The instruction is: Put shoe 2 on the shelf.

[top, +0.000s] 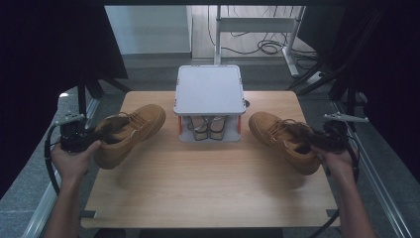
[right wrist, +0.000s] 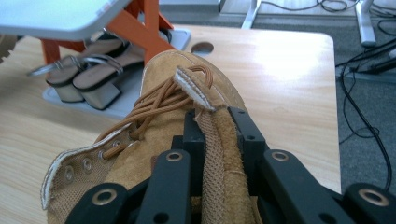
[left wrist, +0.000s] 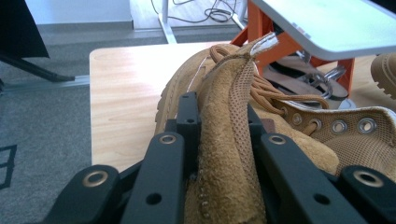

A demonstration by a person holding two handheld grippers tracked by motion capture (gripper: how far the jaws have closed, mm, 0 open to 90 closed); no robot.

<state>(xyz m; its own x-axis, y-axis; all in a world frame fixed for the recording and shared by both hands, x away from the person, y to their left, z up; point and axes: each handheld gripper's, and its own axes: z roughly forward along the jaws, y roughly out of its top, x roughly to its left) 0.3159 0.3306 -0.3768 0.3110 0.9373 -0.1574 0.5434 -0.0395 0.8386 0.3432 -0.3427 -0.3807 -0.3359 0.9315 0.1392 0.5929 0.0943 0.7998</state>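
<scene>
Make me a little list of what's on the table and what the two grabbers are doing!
left gripper: shut on the left boot, pinching its tongue
right gripper: shut on the right boot, pinching its tongue
shoe rack: mid-table, between the boots, grey top, orange legs
sandals: a pair on the rack's lower shelf
table: light wood

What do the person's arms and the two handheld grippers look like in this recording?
Both forearms are bare, no sleeves showing. The left gripper and right gripper are black, each topped by a grey three-cornered plate and trailing a black cable. Their jaws are flat black bars with metal-ringed holes.
</scene>
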